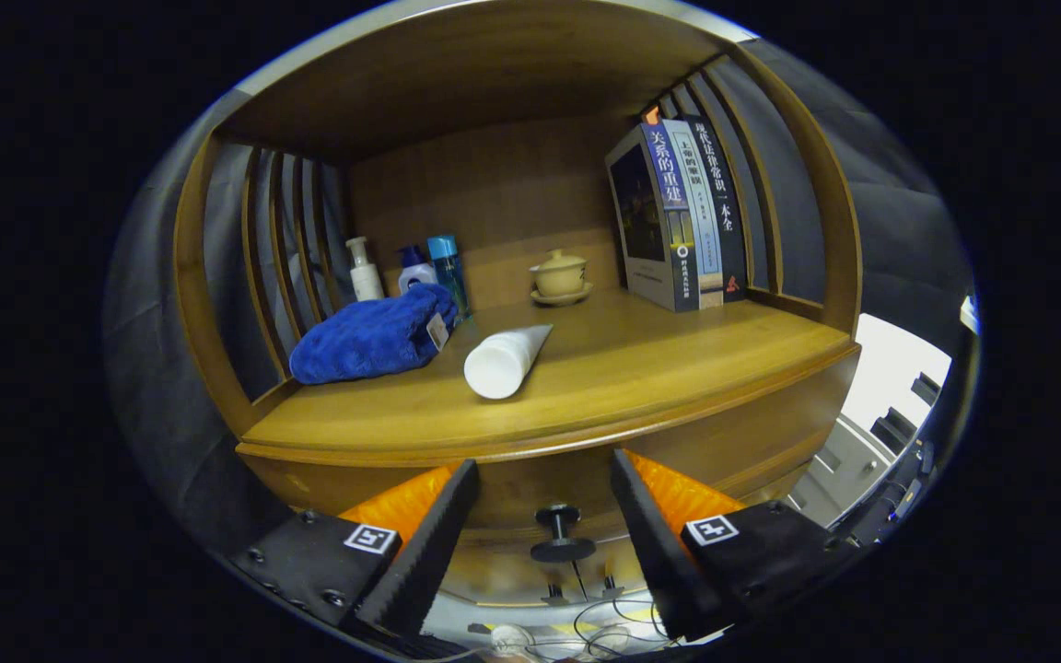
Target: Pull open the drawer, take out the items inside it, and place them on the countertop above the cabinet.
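Note:
My gripper (544, 479) is open, and nothing sits between its fingers. Between and just below the fingertips is the drawer's dark round knob (561, 532), on the wooden drawer front (530, 493) under the countertop edge. The drawer front looks flush with the cabinet; its inside is hidden. On the wooden countertop (641, 368) beyond the fingers lies a white tube (505, 361) on its side, cap end toward me. Left of it rests a folded blue towel (374, 336).
At the back of the shelf stand a white pump bottle (364, 269), two blue bottles (431, 267), a small lidded tea cup on a saucer (560, 275) and three upright books (678, 216) on the right. Curved wooden slats wall both sides. Cables lie on the floor below.

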Motion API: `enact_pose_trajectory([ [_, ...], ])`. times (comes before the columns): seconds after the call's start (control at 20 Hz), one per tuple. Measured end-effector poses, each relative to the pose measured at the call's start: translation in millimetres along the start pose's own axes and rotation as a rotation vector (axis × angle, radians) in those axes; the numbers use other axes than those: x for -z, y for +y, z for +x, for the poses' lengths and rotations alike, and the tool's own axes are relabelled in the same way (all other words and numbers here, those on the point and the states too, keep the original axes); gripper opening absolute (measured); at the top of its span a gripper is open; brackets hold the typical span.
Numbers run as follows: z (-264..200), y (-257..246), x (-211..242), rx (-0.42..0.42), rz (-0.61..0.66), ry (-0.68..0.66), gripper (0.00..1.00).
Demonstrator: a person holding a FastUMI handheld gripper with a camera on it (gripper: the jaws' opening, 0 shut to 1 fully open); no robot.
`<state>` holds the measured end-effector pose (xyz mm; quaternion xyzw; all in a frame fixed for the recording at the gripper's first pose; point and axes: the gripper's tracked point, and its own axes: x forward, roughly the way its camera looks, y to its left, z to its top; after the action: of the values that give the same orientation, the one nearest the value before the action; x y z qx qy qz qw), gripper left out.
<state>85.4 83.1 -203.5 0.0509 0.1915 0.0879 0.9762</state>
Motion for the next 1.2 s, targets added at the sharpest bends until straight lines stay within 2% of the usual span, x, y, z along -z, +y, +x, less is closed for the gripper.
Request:
enact_pose_trajectory([
  [0.35,-15,2,-6,0.046,-0.011,-0.005,0.99],
  [0.75,-103,40,-33,0.012,0.009,-0.140,0.98],
  [0.95,-115,40,-47,0.035,-0.084,-0.164,0.98],
  [1.2,-120,41,-48,0.028,-0.052,-0.169,0.98],
])
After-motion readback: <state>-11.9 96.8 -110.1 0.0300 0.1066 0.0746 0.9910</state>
